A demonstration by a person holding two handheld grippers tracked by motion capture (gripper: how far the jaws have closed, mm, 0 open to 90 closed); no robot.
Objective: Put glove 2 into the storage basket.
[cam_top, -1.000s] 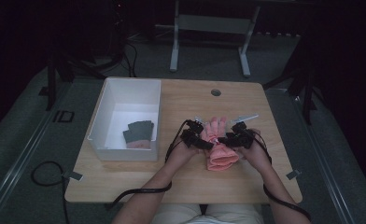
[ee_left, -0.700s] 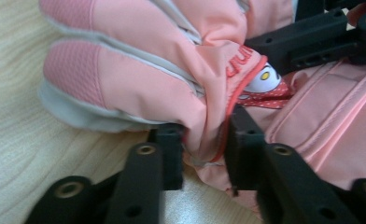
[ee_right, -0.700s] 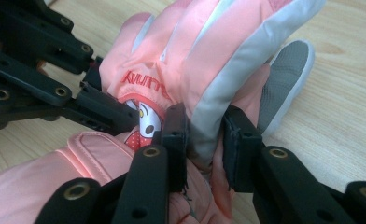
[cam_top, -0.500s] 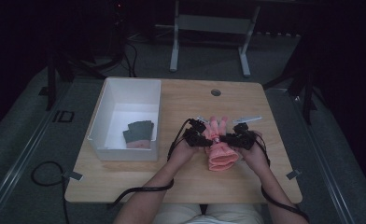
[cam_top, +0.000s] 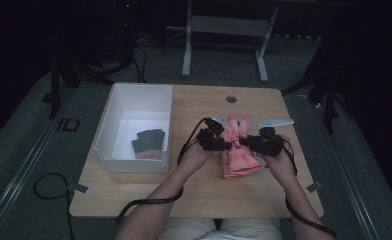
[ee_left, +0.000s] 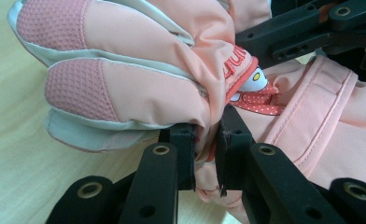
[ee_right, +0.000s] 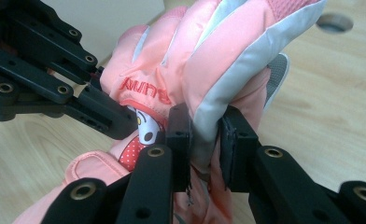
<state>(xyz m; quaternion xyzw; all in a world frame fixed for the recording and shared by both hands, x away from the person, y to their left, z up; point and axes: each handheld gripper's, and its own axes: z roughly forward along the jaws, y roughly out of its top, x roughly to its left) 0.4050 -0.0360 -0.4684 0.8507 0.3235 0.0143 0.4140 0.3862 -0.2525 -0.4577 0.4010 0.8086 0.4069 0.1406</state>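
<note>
Pink glove [cam_top: 239,150] at bench [cam_top: 194,190] centre, left hand-held gripper [cam_top: 223,144] clamped on its 9 o'clock edge, right hand-held gripper [cam_top: 244,144] pinching its 3 o'clock edge, white bin [cam_top: 115,120] at 9 o'clock

The pink glove [ee_left: 172,79] is smooth, faintly sheened woven cloth with pale grey trim; its fingertips carry rough, waffle-textured patches at the upper left of the left gripper view. The left gripper [ee_left: 204,154] and right gripper [ee_right: 204,149] are matt black plastic with brass-coloured rivets. The table [cam_top: 194,190] is matt, light-grained wood. The white bin [cam_top: 115,125] looks like smooth plastic.
</note>
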